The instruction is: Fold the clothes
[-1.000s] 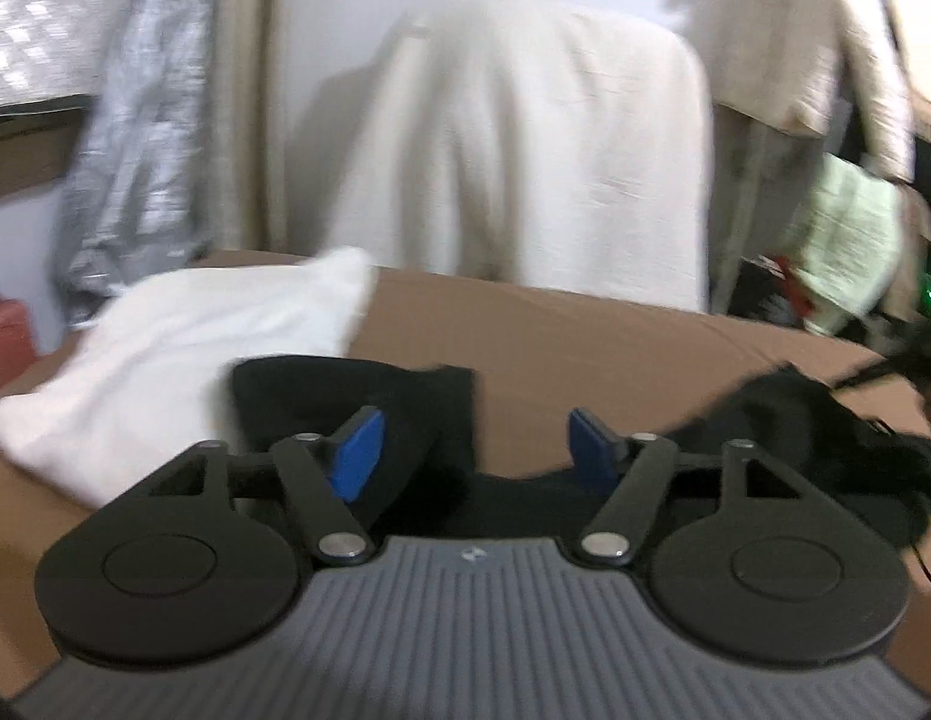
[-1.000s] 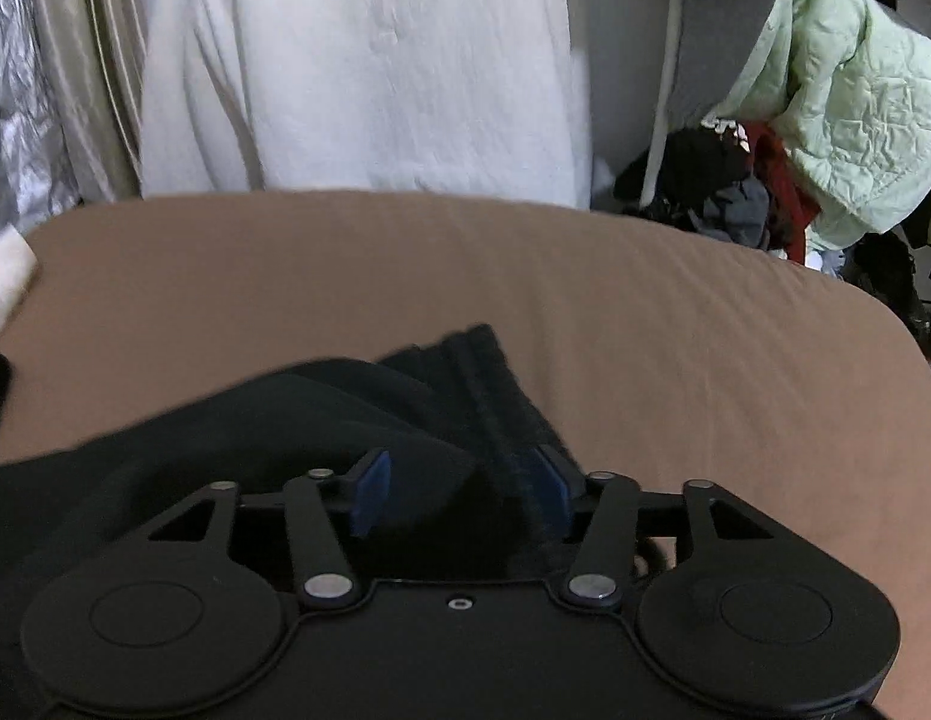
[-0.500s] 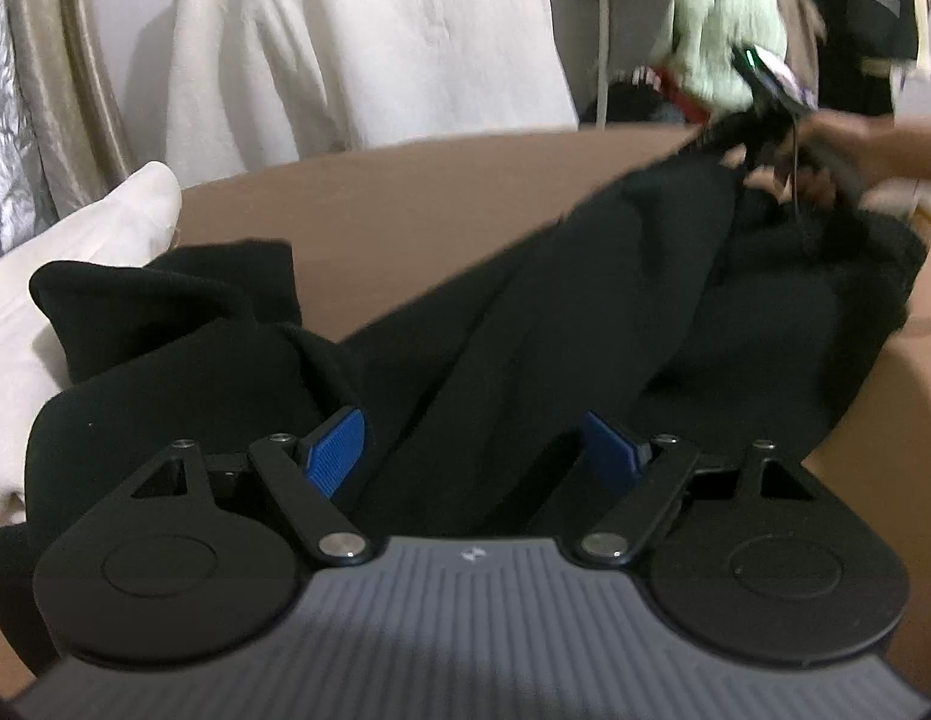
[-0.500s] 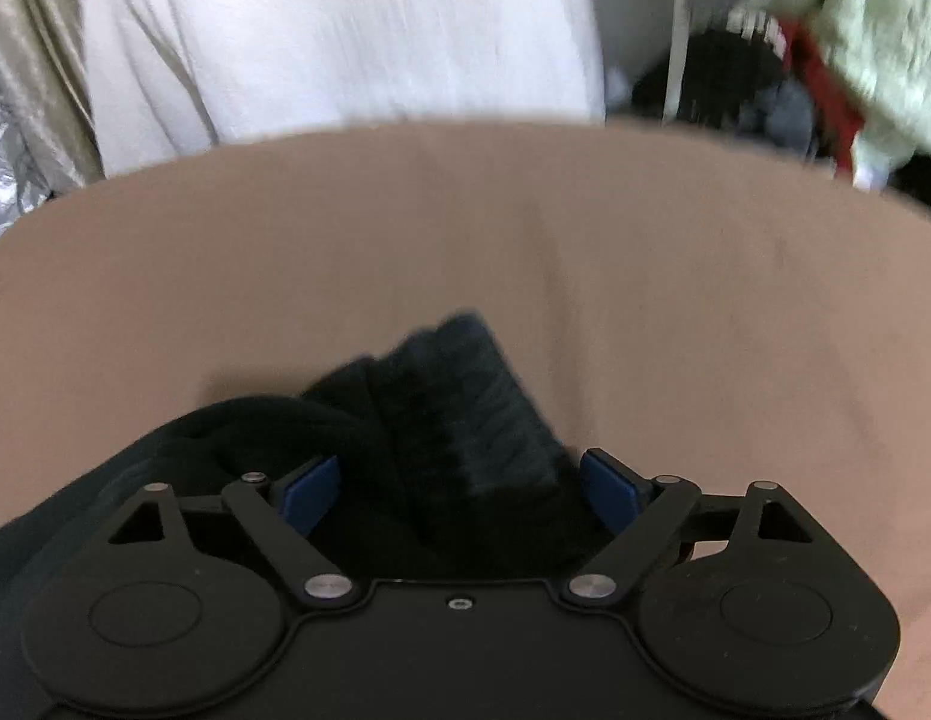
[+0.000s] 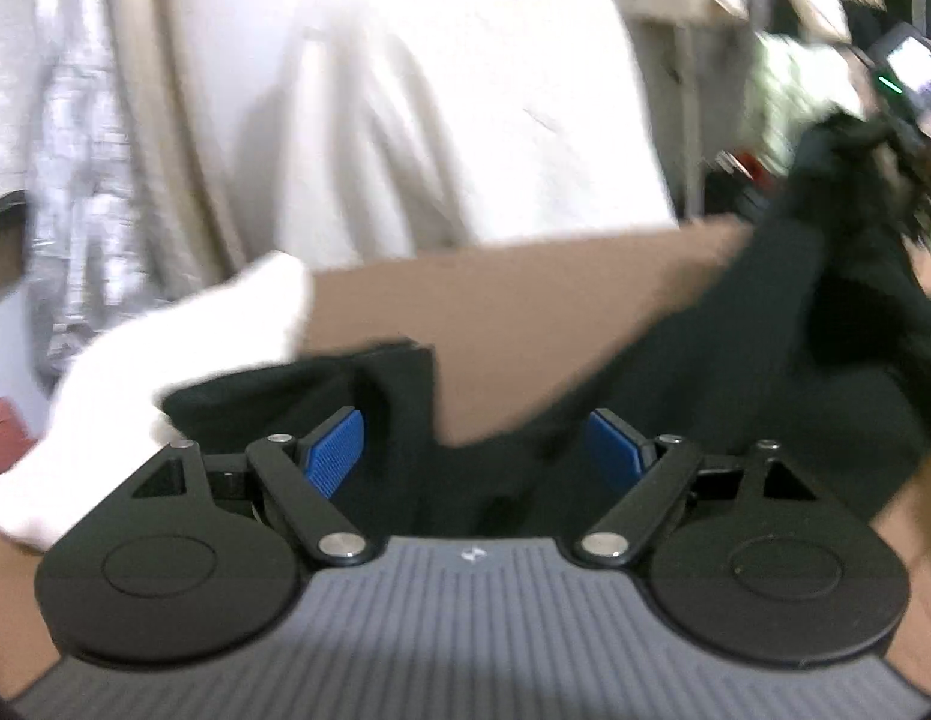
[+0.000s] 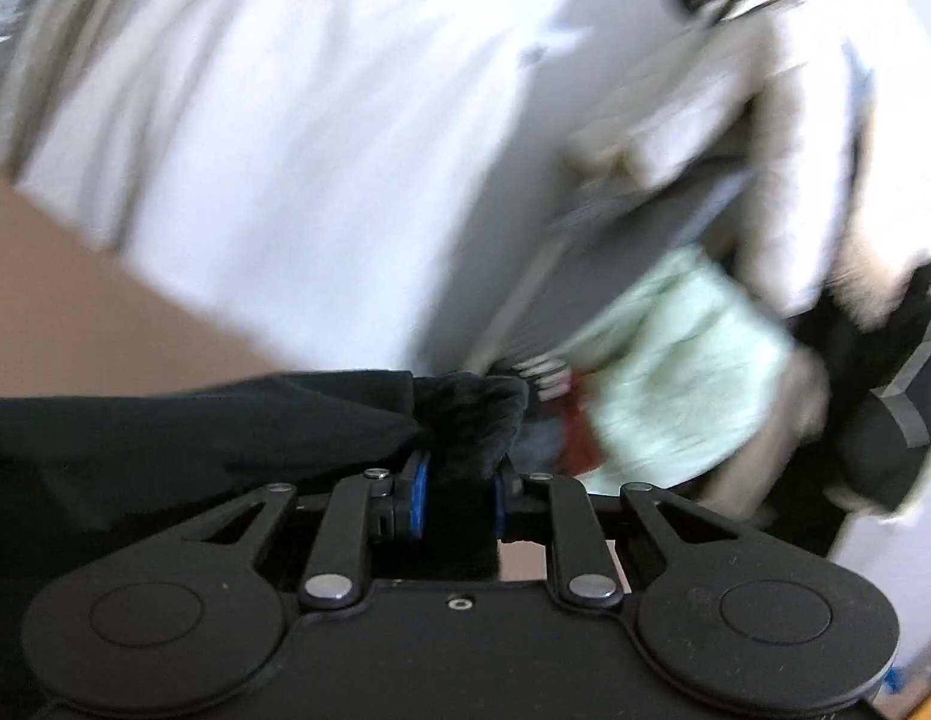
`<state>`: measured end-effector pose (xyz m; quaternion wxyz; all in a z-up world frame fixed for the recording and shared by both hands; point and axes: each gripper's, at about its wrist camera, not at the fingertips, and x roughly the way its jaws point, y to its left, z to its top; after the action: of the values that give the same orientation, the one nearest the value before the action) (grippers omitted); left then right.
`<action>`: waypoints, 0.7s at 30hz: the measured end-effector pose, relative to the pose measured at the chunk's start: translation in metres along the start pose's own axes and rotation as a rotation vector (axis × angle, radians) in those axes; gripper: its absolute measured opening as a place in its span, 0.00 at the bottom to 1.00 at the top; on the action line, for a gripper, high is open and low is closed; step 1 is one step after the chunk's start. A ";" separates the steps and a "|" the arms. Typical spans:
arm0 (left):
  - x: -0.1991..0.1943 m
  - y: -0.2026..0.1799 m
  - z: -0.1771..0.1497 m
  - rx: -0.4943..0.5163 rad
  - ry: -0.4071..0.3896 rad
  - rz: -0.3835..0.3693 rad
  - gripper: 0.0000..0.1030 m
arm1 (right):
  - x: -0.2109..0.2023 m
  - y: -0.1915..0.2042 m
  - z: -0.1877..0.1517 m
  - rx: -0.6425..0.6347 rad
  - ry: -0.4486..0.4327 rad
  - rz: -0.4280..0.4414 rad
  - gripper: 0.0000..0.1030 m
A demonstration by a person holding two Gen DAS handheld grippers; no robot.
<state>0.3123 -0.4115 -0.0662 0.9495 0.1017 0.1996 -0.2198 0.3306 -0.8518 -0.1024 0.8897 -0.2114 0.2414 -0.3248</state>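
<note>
I had the right gripper (image 6: 456, 495) pinched tight on a ribbed edge of the black garment (image 5: 735, 396), probably a cuff or hem, though motion blur kept me from being sure which. The cloth ran from that pinch in a taut band to my left and sagged down onto the brown table (image 5: 525, 312). My left gripper (image 5: 476, 450) stood wide apart, its blue pads (image 5: 333, 450) clear of any fabric and holding nothing; it hovered low over the near part of the garment, where a squared black flap lay flat on the table just beside a white cloth (image 5: 165, 354).

The garment looked soft and fairly light, limp enough to hang in folds wherever it was not pulled. I judged it thick enough not to slip from a firm pinch, but it would stretch and droop rather than keep a crease. The ribbed band gave the surest hold, being denser than the body. For the left side I judged a seam or corner edge better than the loose middle, which would only bunch.
</note>
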 end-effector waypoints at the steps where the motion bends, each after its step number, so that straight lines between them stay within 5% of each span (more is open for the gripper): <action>1: -0.003 0.009 0.003 -0.030 -0.016 0.049 0.81 | 0.004 -0.003 -0.004 0.002 0.017 -0.009 0.20; 3: -0.004 0.030 0.004 -0.103 -0.025 0.151 0.83 | 0.012 -0.008 -0.012 0.007 0.052 -0.027 0.20; 6: 0.002 0.063 0.001 -0.211 0.009 0.175 0.83 | 0.025 -0.015 -0.024 0.013 0.104 -0.054 0.20; 11: 0.026 0.089 -0.014 -0.349 0.166 0.007 0.85 | 0.045 -0.028 -0.043 0.025 0.191 -0.100 0.20; 14: 0.049 0.079 -0.019 -0.329 0.296 -0.094 0.86 | 0.058 -0.035 -0.054 0.031 0.241 -0.126 0.20; 17: 0.055 0.053 -0.018 -0.254 0.332 -0.153 0.88 | 0.063 -0.036 -0.051 0.018 0.245 -0.115 0.20; 19: 0.057 0.037 -0.019 -0.194 0.343 -0.161 1.00 | 0.066 -0.036 -0.050 -0.002 0.244 -0.109 0.20; 21: 0.067 0.020 -0.026 -0.156 0.387 -0.116 1.00 | 0.069 -0.039 -0.051 -0.004 0.244 -0.096 0.20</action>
<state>0.3681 -0.4120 -0.1162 0.8843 0.0567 0.3998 -0.2345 0.3293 -0.9368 -0.1428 0.8369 -0.1833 0.3379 -0.3896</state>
